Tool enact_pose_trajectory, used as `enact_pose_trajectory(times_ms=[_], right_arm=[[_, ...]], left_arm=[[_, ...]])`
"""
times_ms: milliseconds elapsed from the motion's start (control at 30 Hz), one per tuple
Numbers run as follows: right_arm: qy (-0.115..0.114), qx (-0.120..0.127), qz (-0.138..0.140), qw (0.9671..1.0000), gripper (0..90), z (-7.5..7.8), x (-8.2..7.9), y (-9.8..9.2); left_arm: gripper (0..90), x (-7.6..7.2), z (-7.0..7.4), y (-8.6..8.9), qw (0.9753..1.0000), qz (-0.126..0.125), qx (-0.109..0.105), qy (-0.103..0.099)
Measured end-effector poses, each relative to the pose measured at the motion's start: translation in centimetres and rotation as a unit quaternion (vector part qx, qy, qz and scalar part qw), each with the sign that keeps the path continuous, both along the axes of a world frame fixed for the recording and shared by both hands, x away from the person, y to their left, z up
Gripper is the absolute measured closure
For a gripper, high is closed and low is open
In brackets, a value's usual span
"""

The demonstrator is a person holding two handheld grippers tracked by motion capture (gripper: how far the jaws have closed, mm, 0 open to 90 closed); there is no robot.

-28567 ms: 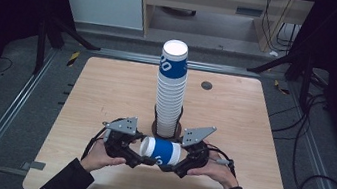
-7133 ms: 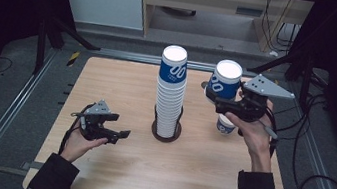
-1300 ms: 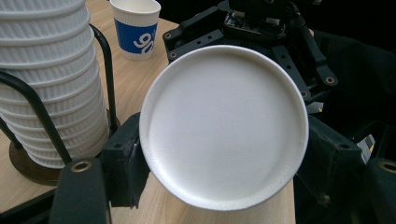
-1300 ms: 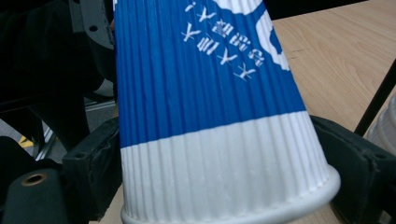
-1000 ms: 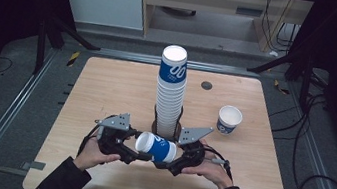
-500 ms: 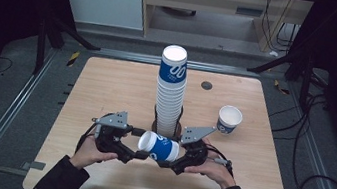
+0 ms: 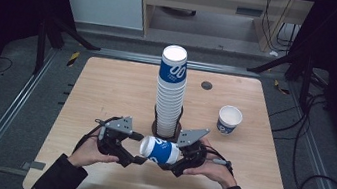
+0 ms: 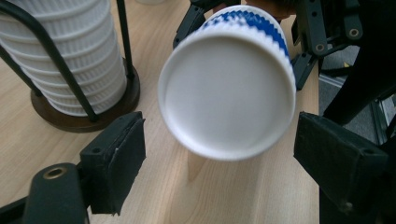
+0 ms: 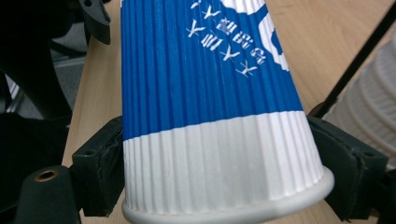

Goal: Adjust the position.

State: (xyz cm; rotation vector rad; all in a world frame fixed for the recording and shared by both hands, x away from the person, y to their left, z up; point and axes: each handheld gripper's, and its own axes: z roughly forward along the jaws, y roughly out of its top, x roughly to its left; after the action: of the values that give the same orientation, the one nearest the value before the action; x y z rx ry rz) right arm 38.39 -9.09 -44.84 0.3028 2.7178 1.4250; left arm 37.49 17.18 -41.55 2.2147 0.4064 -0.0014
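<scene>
**Two grippers, one cup lying sideways between them**

From the high view, a blue-and-white ribbed paper cup (image 7: 160,150) lies on its side above the near edge of the pale wooden table (image 7: 106,90), its long axis running left to right. Its rim end is taken by the right gripper (image 7: 177,162); its flat base points at the left gripper (image 7: 140,151), which sits just beside that end. Behind them a tall stack of matching paper cups (image 7: 170,92) stands in a black wire holder, and one loose white paper cup (image 7: 229,120) stands upright, well apart to the right.

From the left gripper view, the cup's round white base (image 8: 227,95) faces straight at the camera, sitting between the two black jaws. They stand apart, with a clear gap on each side and neither pad touching. The right gripper (image 8: 308,42) shows beyond it at the far end.

From the right gripper view, the cup wall (image 9: 210,121) rises up the middle, its rolled rim nearest the camera, and both black pads press on its white band: clamped on the cup.

I would judge the left gripper the one placed to act, the base lying dead ahead of it along the cup's own axis.
</scene>
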Motion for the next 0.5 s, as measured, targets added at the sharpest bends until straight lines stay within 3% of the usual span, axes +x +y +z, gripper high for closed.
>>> enact_pose_trajectory(times_ms=[133, 267, 500], right_arm=[[0.000, -0.026, 0.015, 0.9995, 15.6, -0.6, -0.3, 1.0], [-0.001, -0.036, 0.025, 0.9990, 15.6, -0.8, -0.5, 1.5], [-0.002, -0.044, 0.030, 0.9985, 15.6, -1.0, -0.8, 2.0]], left_arm=[[16.6, -0.1, -0.5, -0.6, 0.9997, -0.014, 0.020, 0.005], [17.9, -0.2, -0.9, -1.1, 0.9990, -0.022, 0.039, 0.008], [22.3, -0.2, -1.3, -1.5, 0.9983, -0.031, 0.044, 0.023]])
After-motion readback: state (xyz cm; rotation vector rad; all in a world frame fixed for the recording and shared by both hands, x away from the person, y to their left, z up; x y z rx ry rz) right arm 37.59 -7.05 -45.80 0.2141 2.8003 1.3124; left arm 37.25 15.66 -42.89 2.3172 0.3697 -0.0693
